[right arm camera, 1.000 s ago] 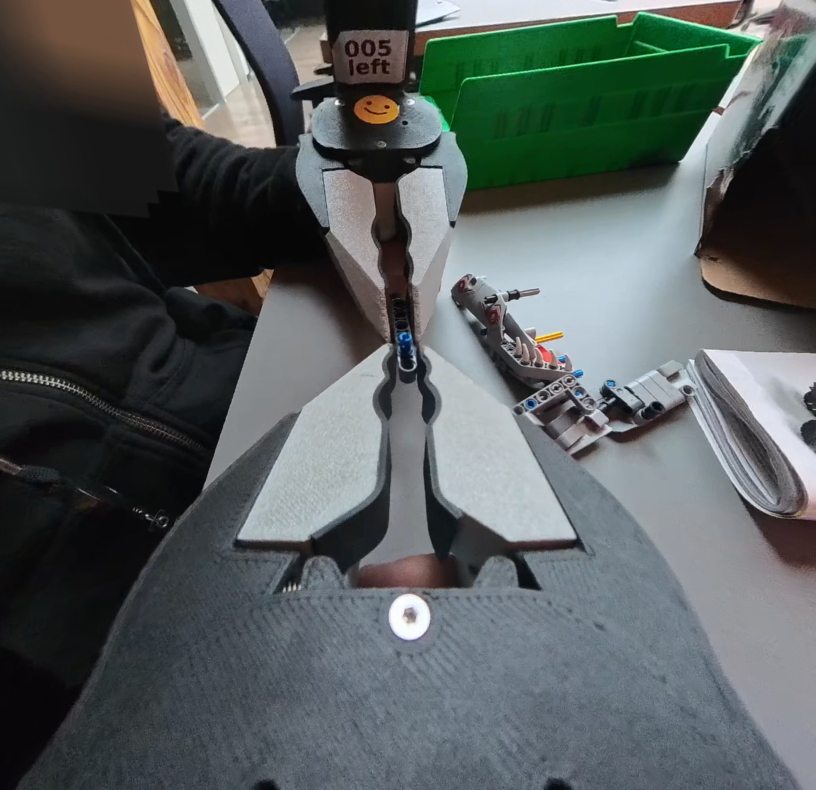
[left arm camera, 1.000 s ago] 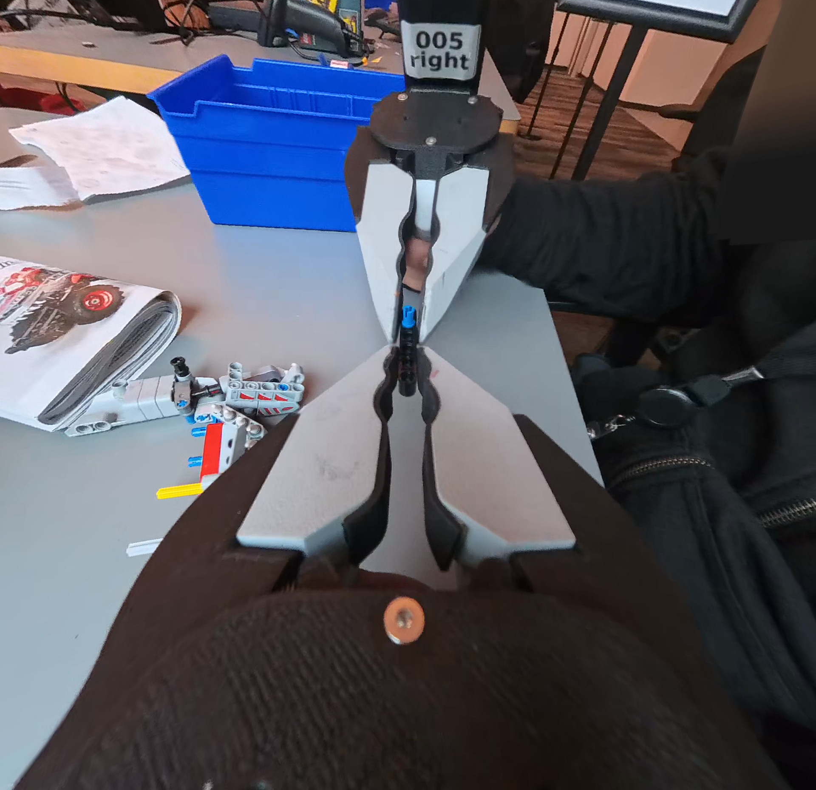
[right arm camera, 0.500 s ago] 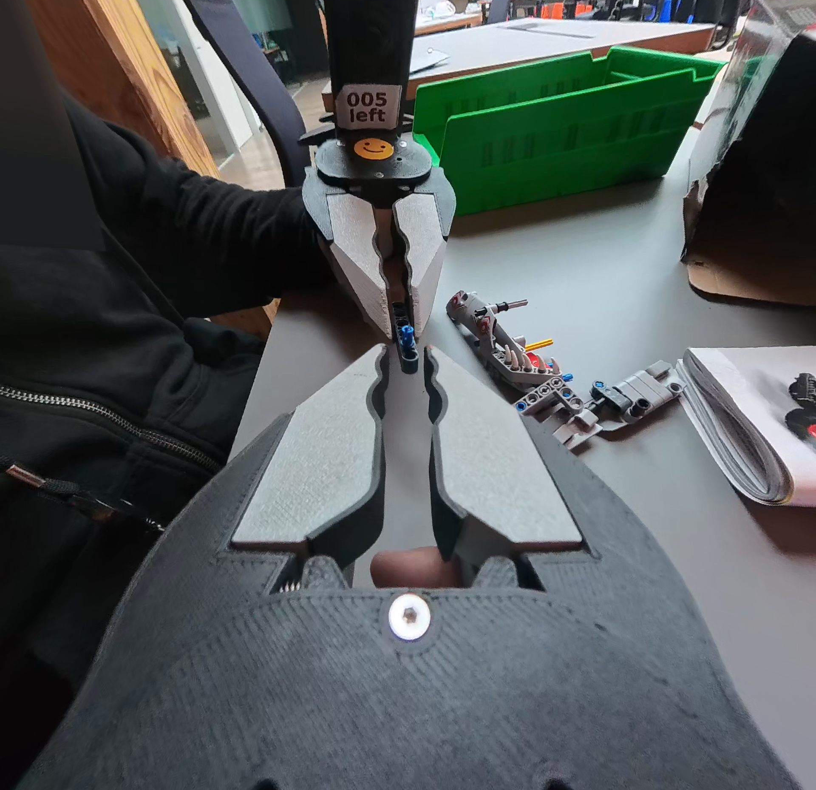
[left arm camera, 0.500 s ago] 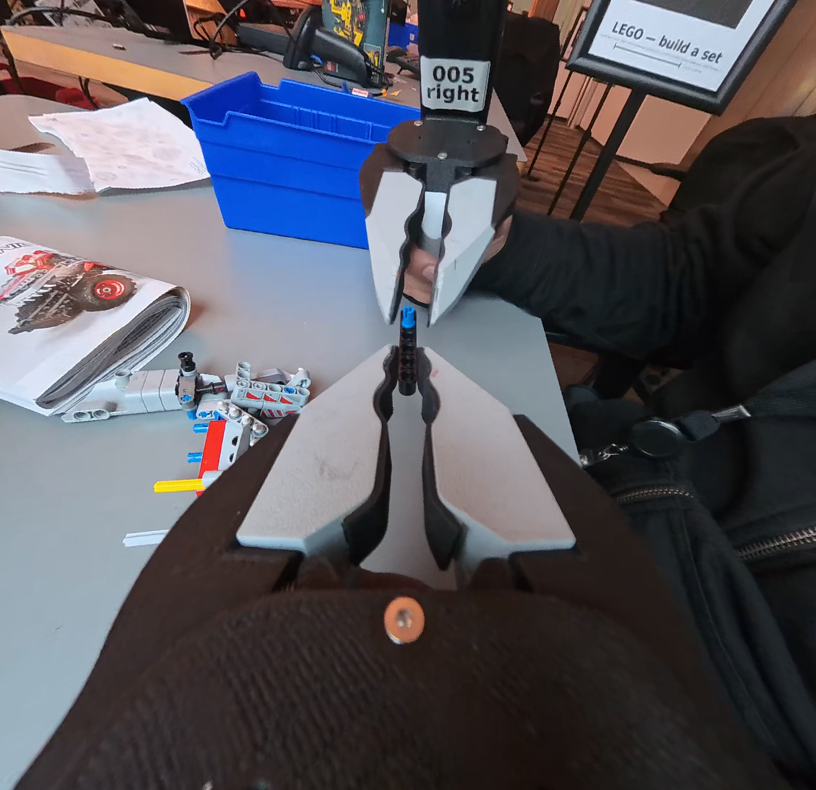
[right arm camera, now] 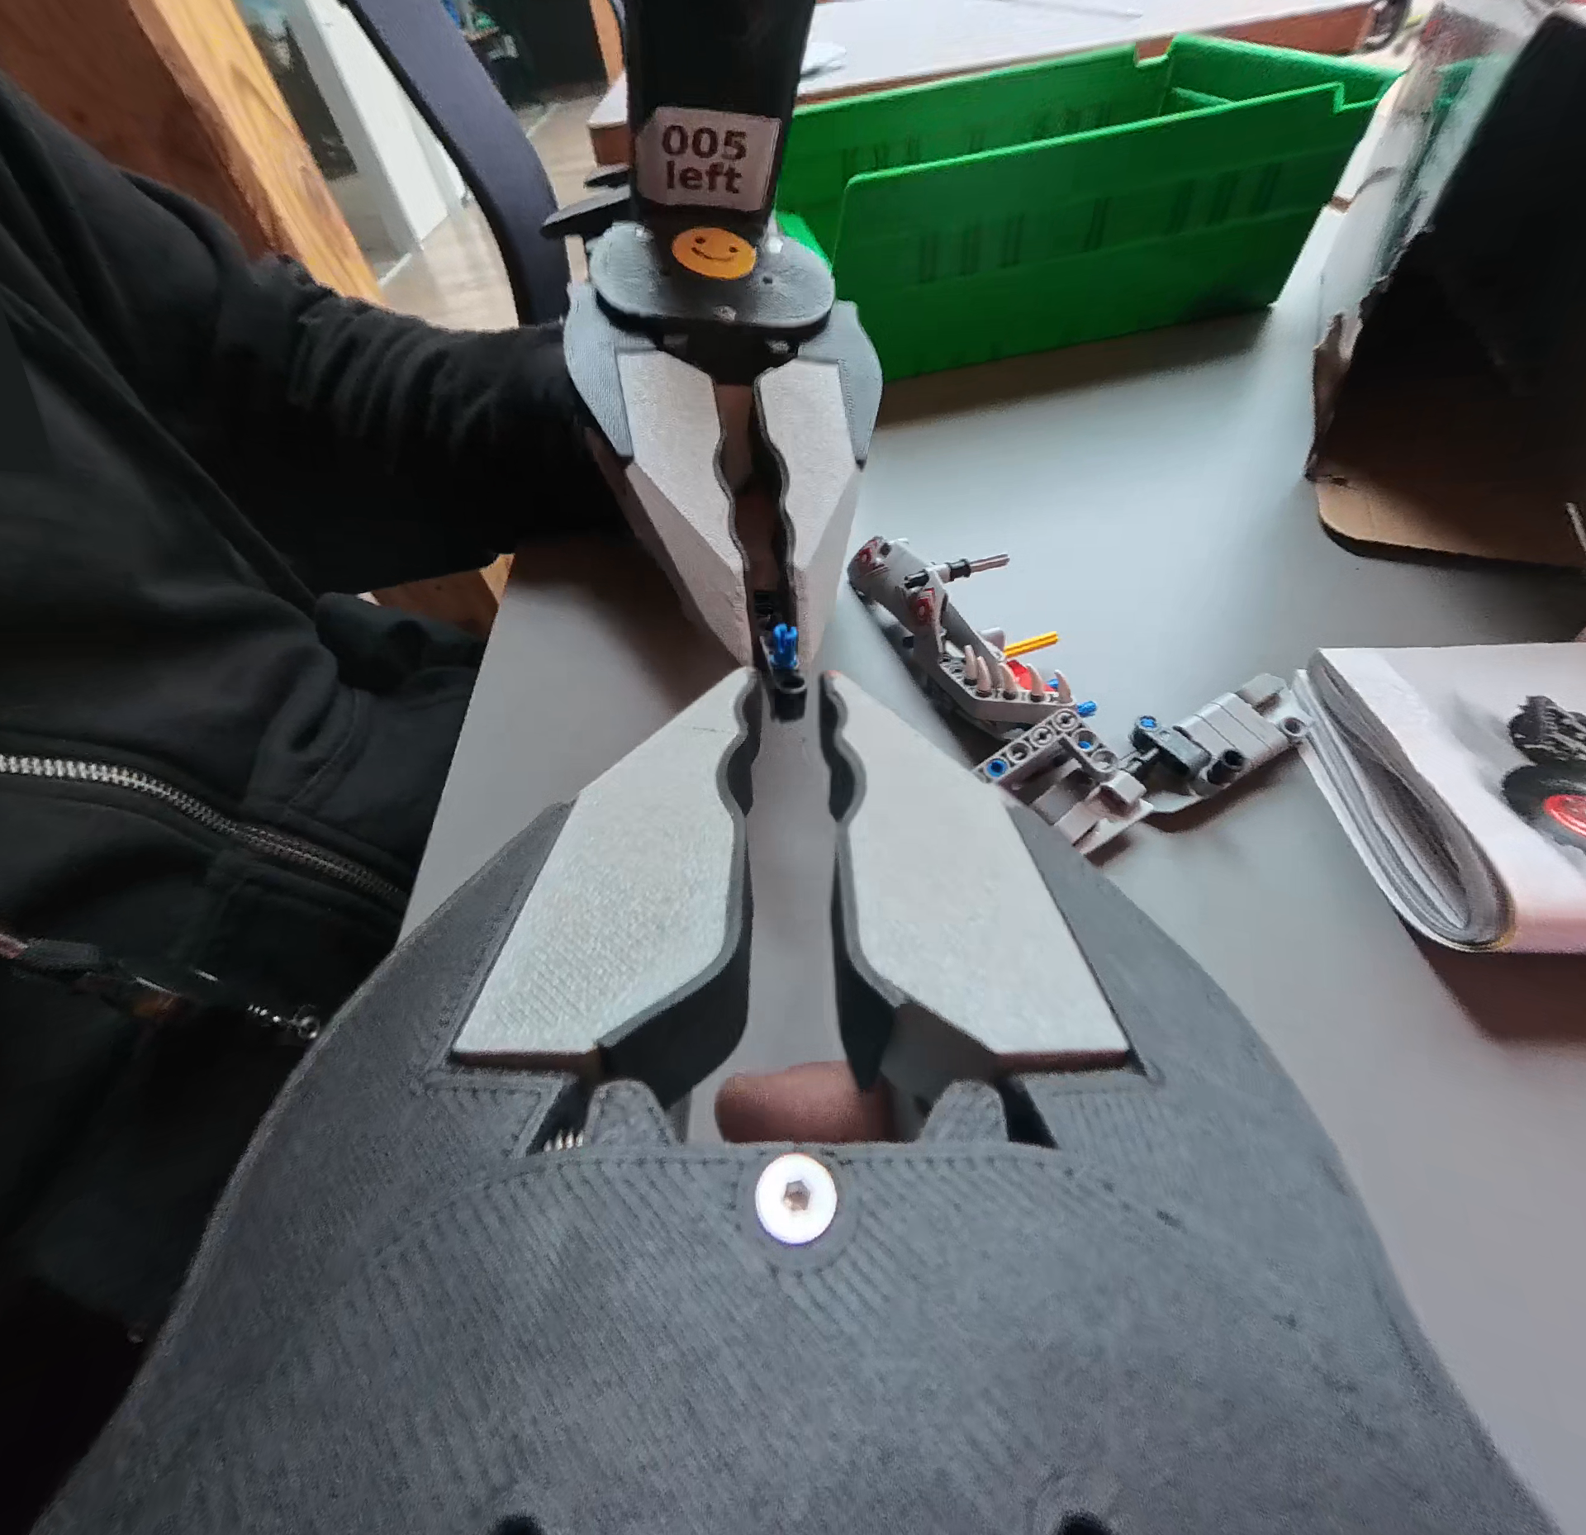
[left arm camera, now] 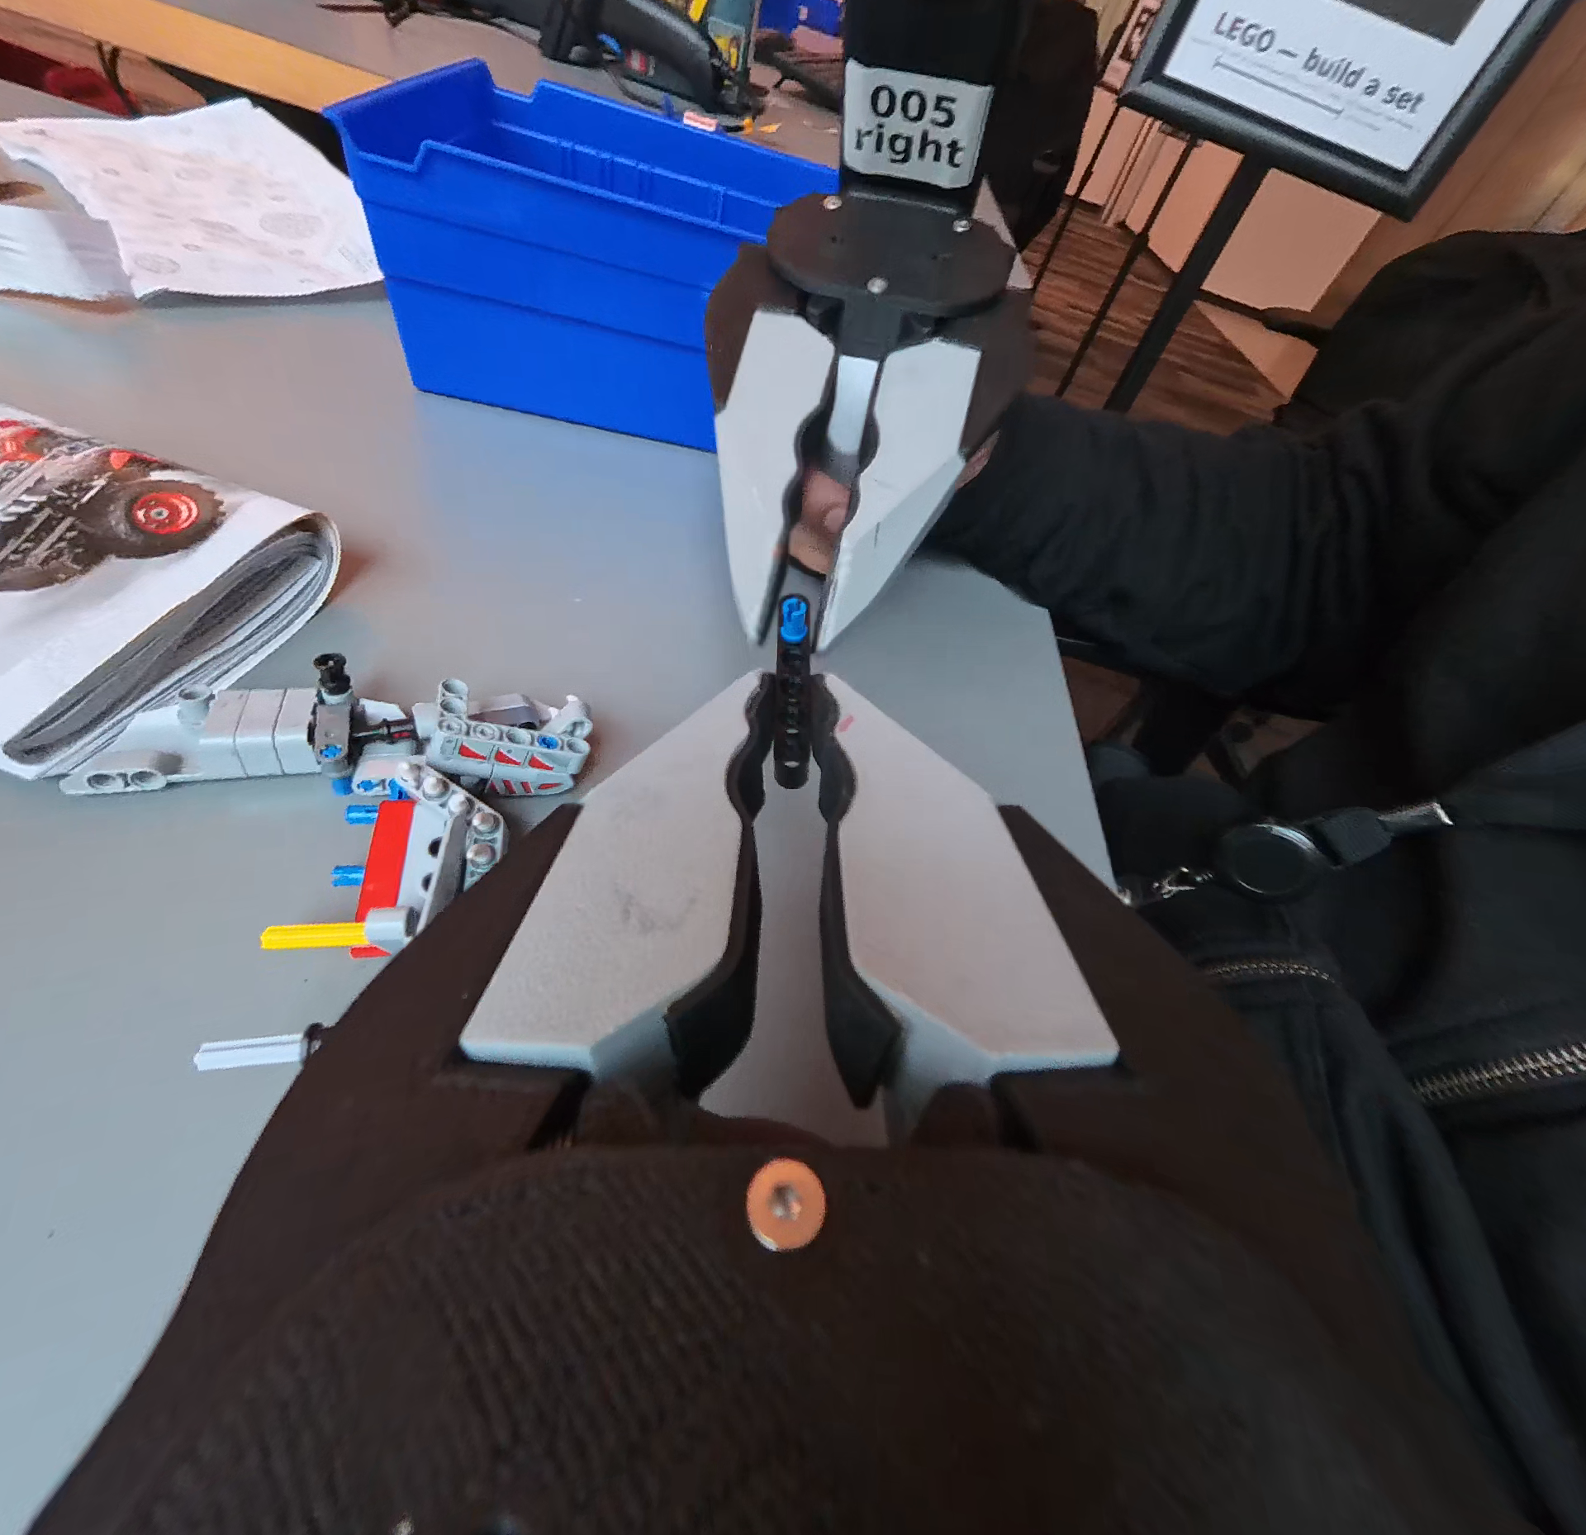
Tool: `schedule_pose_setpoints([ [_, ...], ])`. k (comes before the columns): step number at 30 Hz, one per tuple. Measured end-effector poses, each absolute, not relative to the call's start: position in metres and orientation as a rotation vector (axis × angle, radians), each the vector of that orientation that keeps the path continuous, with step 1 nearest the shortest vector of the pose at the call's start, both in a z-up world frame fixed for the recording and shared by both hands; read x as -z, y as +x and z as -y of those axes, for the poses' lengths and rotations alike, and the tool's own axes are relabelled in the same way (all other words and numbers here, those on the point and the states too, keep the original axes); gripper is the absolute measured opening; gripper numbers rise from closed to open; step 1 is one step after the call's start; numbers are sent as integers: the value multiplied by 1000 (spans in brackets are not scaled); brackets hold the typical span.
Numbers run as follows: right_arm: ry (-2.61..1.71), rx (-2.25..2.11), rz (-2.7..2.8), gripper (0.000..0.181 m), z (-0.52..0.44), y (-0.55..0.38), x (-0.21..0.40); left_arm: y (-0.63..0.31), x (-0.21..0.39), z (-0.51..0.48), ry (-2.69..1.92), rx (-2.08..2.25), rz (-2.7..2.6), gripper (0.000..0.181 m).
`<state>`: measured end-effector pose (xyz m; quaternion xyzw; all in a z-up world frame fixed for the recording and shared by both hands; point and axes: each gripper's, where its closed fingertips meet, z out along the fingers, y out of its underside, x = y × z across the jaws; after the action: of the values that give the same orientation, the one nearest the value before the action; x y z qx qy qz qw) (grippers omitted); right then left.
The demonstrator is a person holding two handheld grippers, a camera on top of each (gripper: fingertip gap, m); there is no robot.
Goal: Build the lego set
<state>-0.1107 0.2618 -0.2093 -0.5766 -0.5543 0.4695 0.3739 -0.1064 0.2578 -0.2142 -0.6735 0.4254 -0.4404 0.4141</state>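
Observation:
My left gripper [left arm camera: 791, 691] is shut on a black holed beam [left arm camera: 791, 734] and holds it above the grey table [left arm camera: 558, 532] near its edge. A blue pin [left arm camera: 794, 623] sticks out of the beam's far end. My right gripper [left arm camera: 791, 635] faces it tip to tip, jaws a little apart on either side of the blue pin. In the right wrist view my right gripper [right arm camera: 788, 687] is open with the beam's end [right arm camera: 788, 697] between its tips, and the left gripper [right arm camera: 777, 648] grips the beam with the blue pin [right arm camera: 783, 640].
A grey part-built model [left arm camera: 481, 734] [right arm camera: 970, 661], a red piece [left arm camera: 390, 859], a yellow axle [left arm camera: 309, 936] and a pale axle [left arm camera: 249, 1050] lie on the table. Also there: a folded instruction booklet [left arm camera: 146, 584] [right arm camera: 1442, 798], a blue bin [left arm camera: 566, 232], a green bin [right arm camera: 1073, 206] and a cardboard box [right arm camera: 1459, 361]. Only a small space, under 4 cm, lies between the two pairs of fingers. Both grippers' tips are roughly 10 cm from the red piece [left arm camera: 390, 859].
The right gripper, closed at the beam's pin end a second ago, opened and drew back, then came forward again around the blue pin. The left gripper kept hold of the beam.

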Motion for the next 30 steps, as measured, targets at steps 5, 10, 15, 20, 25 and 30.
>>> schedule_pose_setpoints([
  [5,-1451,-1243,1365,7,-267,-107,199,-107,217,-261,-1726,1117,-1053,6],
  [10,-1486,-1222,1387,4,-268,-110,207,-106,219,-261,-1739,1104,-1053,6],
  [15,-1470,-1226,1396,0,-267,-112,206,-106,219,-263,-1747,1107,-1046,6],
  [20,-1479,-1201,1407,3,-267,-114,210,-105,221,-263,-1755,1096,-1052,6],
  [25,-1475,-1191,1408,1,-267,-115,210,-105,222,-263,-1762,1081,-1058,5],
  [30,-1540,-1190,1404,0,-271,-115,217,-104,227,-266,-1795,1026,-1060,6],
])
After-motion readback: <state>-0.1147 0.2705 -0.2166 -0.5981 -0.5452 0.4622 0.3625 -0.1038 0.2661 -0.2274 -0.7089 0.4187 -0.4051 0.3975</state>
